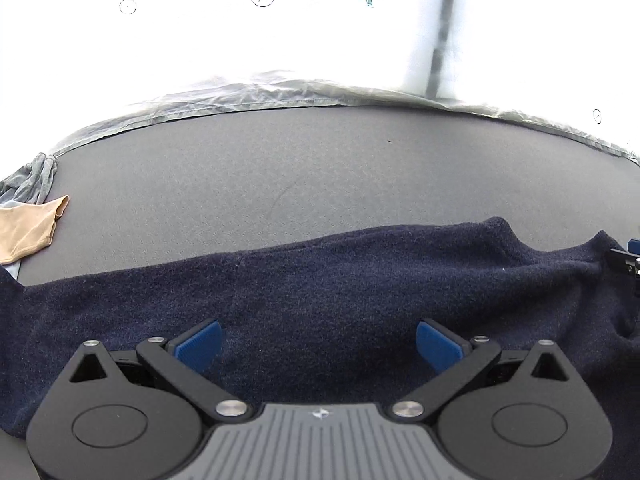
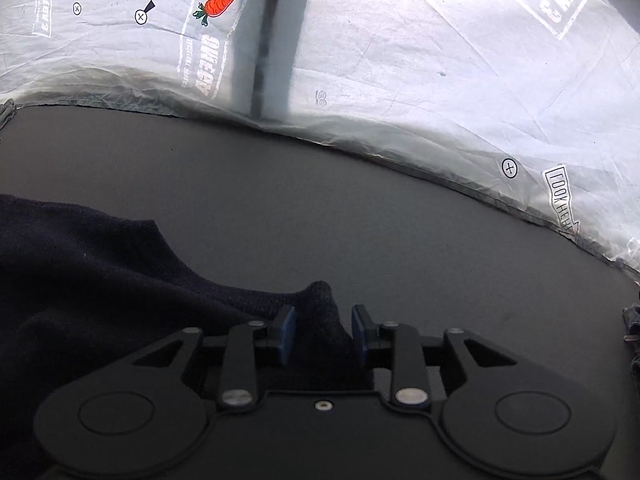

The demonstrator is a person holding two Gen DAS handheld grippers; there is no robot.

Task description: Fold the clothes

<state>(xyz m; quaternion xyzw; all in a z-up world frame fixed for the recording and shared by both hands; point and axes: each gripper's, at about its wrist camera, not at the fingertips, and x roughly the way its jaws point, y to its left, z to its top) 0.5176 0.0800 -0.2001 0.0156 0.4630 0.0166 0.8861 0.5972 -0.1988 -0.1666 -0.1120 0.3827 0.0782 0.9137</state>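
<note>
two grippers over one navy garment (image 1: pixel 320 288) on the grey mat (image 1: pixel 280 168). left gripper (image 1: pixel 319 344): pads spread wide, nothing between them, garment flat beneath and ahead. garment's far edge runs across just ahead of the tips; beyond it bare mat up to the printed sheet (image 1: pixel 280 40). right gripper (image 2: pixel 323 334): jaws part open, a raised garment corner stands between the pads (image 2: pixel 287 334); cannot tell if they touch it. garment spreads to its left, open mat ahead and right. tan cloth (image 1: pixel 28 232) and grey cloth (image 1: pixel 36 180) lie far left of left gripper.
</note>
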